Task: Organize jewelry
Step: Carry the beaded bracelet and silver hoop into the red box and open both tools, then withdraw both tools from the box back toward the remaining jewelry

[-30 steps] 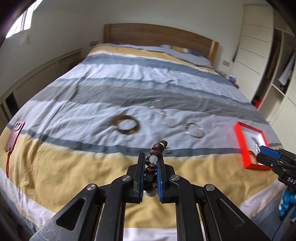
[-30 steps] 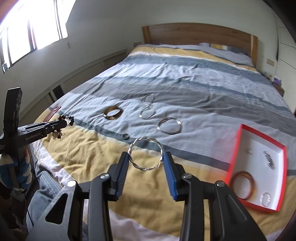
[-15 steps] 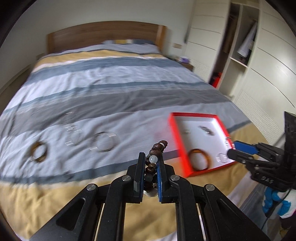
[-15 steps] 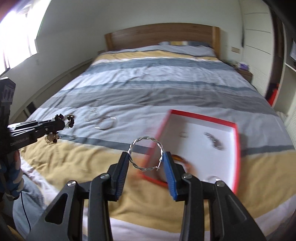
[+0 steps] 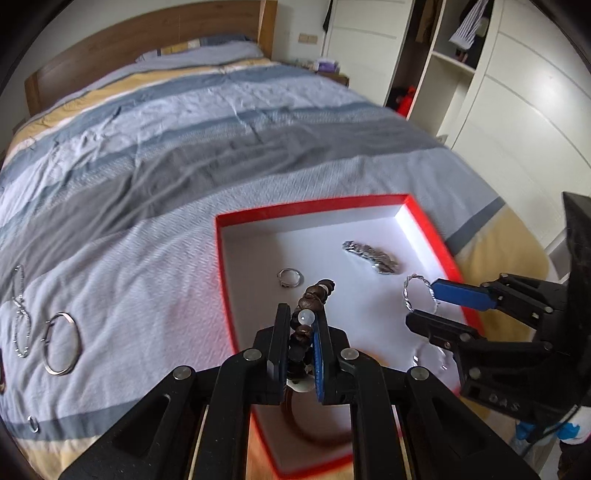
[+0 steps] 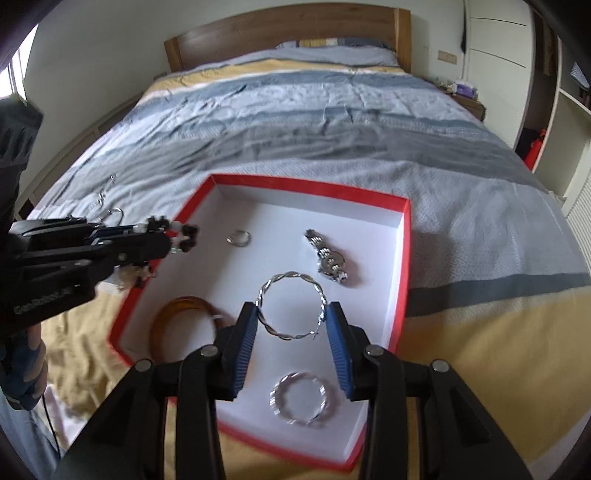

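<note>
A red box with a white inside (image 5: pixel 314 202) (image 6: pixel 402 258) lies on the bed. My left gripper (image 5: pixel 301 325) is shut on a dark beaded bracelet (image 5: pixel 314 295) above the box's left part; it also shows in the right wrist view (image 6: pixel 173 236). My right gripper (image 6: pixel 291 321) is shut on a twisted silver hoop (image 6: pixel 291 306) above the box's middle; the hoop also shows in the left wrist view (image 5: pixel 419 297). In the box lie a silver watch (image 6: pixel 328 260), a small ring (image 6: pixel 239 237), an amber bangle (image 6: pixel 181 325) and a twisted silver ring (image 6: pixel 299 402).
On the striped bedcover left of the box lie a silver hoop (image 5: pixel 61 343), a thin chain (image 5: pixel 20 314) and a small ring (image 5: pixel 33 423). A wooden headboard (image 6: pixel 288 33) is at the far end. White wardrobes (image 5: pixel 517 92) stand on the right.
Both grippers have moved right, from over the loose jewelry to above the red box, each keeping hold of its piece. The box now fills the middle of both views.
</note>
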{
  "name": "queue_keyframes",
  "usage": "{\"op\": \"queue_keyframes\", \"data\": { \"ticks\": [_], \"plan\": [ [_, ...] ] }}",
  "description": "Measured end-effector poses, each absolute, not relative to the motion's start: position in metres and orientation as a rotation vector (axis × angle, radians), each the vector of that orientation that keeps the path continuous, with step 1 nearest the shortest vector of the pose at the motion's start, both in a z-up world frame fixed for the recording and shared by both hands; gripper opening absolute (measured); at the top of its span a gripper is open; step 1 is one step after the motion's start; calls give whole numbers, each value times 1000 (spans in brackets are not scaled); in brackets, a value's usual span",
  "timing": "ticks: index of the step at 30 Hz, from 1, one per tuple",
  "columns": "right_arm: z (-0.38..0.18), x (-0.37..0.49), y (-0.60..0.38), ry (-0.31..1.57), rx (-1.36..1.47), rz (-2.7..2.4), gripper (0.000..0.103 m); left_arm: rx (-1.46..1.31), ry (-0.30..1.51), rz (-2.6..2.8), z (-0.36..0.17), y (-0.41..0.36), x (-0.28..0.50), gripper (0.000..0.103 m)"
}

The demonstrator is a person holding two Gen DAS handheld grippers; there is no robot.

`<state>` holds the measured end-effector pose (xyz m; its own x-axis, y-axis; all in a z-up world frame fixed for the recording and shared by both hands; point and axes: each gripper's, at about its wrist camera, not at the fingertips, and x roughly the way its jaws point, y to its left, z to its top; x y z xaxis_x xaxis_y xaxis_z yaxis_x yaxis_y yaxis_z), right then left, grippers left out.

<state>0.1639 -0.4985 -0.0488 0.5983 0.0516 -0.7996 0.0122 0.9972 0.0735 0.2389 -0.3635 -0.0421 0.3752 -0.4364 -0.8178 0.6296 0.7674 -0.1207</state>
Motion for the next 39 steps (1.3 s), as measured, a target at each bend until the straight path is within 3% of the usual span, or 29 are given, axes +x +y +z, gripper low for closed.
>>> {"op": "queue_keyframes", "data": {
  "ticks": [8,21,31,39],
  "plan": [
    [-72,182,-497,986,1,70,36,255,1037,-646,-79,-374,260,11],
    [-75,182,-496,1011,-38,65,37,272,1041,-644,-85,-377,260,13],
    [-68,169,-500,1027,-8,28,37,264,1043,-642,-75,-374,249,38],
    [-36,138,-508,970,44,-27,37,239,1013,-657,-45,-361,236,42]
  ]
}}
